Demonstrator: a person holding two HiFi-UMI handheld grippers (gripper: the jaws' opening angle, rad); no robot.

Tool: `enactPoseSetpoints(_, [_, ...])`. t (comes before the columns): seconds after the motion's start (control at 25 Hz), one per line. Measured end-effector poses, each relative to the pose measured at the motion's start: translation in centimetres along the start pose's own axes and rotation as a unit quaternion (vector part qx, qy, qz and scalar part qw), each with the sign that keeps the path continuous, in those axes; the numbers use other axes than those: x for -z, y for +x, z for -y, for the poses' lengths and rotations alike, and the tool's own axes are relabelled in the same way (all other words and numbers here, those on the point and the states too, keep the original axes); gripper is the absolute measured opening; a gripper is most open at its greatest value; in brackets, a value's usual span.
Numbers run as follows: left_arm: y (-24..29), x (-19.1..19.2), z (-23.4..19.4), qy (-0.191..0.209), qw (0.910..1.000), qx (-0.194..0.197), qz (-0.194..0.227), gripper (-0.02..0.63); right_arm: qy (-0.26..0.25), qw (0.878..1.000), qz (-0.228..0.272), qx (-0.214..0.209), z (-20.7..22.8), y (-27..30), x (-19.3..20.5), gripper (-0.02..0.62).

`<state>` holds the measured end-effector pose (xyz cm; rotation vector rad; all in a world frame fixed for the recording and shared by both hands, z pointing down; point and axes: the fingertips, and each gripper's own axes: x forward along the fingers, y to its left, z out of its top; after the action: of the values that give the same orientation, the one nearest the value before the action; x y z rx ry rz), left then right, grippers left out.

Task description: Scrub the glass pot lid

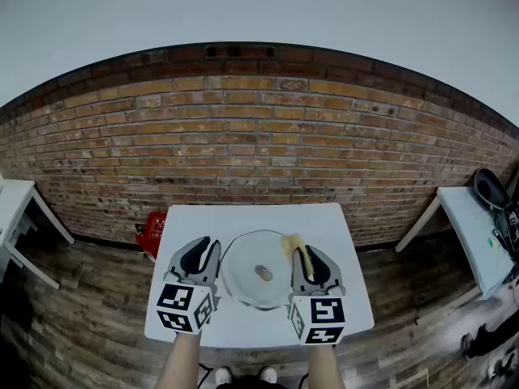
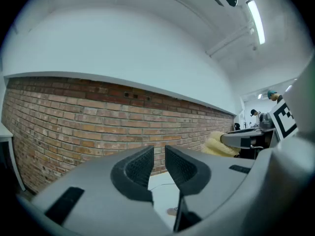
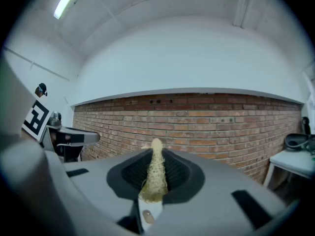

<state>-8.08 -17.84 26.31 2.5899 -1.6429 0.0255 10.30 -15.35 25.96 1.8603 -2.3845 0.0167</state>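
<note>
The round glass pot lid (image 1: 243,286) lies flat on the white table (image 1: 324,217), its knob (image 1: 263,273) at the centre. My left gripper (image 1: 203,248) hovers above the lid's left edge. Its jaws stand a narrow gap apart with nothing between them (image 2: 158,161). My right gripper (image 1: 306,254) hangs over the lid's right edge, shut on a yellow scrubbing pad (image 1: 293,245). The pad (image 3: 155,176) stands on edge between the pads and pokes out past the tips. Both grippers point level toward the brick wall, and the lid's knob (image 3: 146,214) shows below the right jaws.
A brick wall (image 1: 259,136) runs behind the table. A red object (image 1: 150,233) sits on the wooden floor at the table's far left corner. White tables stand at the far left (image 1: 12,205) and right (image 1: 470,225), the right one bearing dark gear (image 1: 491,189).
</note>
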Motion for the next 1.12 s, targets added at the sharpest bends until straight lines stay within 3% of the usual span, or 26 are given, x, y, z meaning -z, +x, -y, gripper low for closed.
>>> enactPoseSetpoints(0.6, [-1.3, -4.4, 1.3, 0.027, 0.9987, 0.009, 0.043, 0.035, -0.029, 0.999, 0.041, -0.003, -2.0, -1.5, -4.0, 0.058])
enactPoseSetpoints(1.12, [-0.6, -3.1, 2.9, 0.032, 0.9989, 0.026, 0.020, 0.011, -0.028, 0.999, 0.035, 0.008, -1.7, -2.1, -3.7, 0.058])
